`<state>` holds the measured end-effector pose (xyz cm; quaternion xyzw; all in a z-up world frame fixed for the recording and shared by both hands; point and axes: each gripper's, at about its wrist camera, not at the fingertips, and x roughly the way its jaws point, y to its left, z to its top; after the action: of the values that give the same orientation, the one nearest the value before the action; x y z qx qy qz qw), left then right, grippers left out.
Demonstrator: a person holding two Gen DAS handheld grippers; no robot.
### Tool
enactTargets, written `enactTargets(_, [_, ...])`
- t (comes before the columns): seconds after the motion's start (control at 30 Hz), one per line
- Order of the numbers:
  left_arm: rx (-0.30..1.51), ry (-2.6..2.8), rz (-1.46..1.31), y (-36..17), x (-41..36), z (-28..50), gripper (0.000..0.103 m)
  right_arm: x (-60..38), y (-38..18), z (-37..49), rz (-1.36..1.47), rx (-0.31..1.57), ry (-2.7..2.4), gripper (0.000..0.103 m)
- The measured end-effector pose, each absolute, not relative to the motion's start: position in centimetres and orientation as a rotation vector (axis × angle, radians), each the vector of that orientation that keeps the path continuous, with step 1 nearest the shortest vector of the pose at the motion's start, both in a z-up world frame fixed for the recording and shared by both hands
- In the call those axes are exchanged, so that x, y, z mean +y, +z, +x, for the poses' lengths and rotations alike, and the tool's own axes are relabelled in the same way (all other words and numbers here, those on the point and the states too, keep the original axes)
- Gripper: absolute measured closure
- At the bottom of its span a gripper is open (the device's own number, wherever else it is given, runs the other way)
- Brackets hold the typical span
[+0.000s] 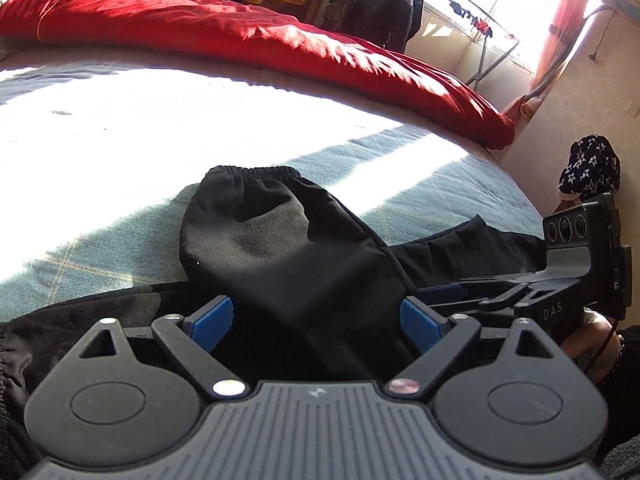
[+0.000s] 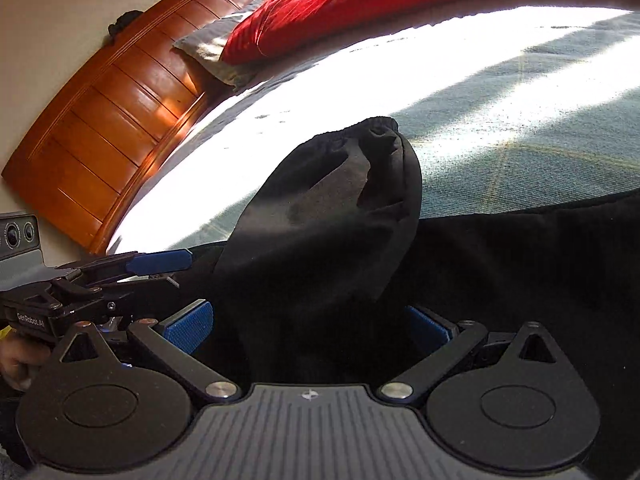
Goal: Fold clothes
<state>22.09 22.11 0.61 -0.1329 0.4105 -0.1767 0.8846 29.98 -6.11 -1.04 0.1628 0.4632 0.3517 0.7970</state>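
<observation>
A black garment (image 1: 288, 252) lies on the blue-green bed cover (image 1: 420, 168), one part stretched away from me to an elasticated end (image 1: 252, 170). My left gripper (image 1: 316, 316) is open, its blue pads (image 1: 212, 322) wide apart over the near cloth. The right gripper (image 1: 436, 294) comes in from the right, low over the same garment. In the right wrist view the garment (image 2: 320, 220) runs ahead to its gathered end (image 2: 376, 126). My right gripper (image 2: 310, 322) is open with black cloth between its pads (image 2: 188, 326). The left gripper (image 2: 176, 270) shows at the left.
A red quilt (image 1: 240, 36) lies across the far side of the bed. A wooden headboard (image 2: 112, 120) and a pillow (image 2: 208, 48) close one end. Hanging clothes (image 1: 384, 4), a drying rack (image 1: 488, 32) and an orange curtain (image 1: 568, 20) stand beyond. A hand (image 1: 592, 344) holds the right gripper.
</observation>
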Motion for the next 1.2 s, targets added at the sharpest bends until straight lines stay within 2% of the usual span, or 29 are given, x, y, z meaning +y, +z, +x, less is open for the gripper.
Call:
enactTargets(0.27, [0.882,-0.257,-0.392,-0.6,24.9,21.5,0.012,-1.8,1.0,29.3,0.302,0.973,0.885,0.000])
enactTargets(0.53, [0.828,-0.201,-0.442,0.3,27.0,20.4,0.009,2.0,3.3,26.5,0.191,0.968,1.029,0.000])
enactTargets(0.83, [0.843,-0.166,-0.461,-0.6,26.9,20.1,0.009,6.4,0.8,23.6,0.136,1.137,1.245,0.000])
enactTargets(0.97, [0.853,-0.161,-0.477,-1.3,26.9,19.9,0.009,5.2,0.4,23.8,0.122,1.160,1.210,0.000])
enactTargets(1.2, [0.854,-0.185,-0.485,-1.1,27.1,20.6,0.009,-0.7,0.5,27.7,0.332,1.120,1.052,0.000])
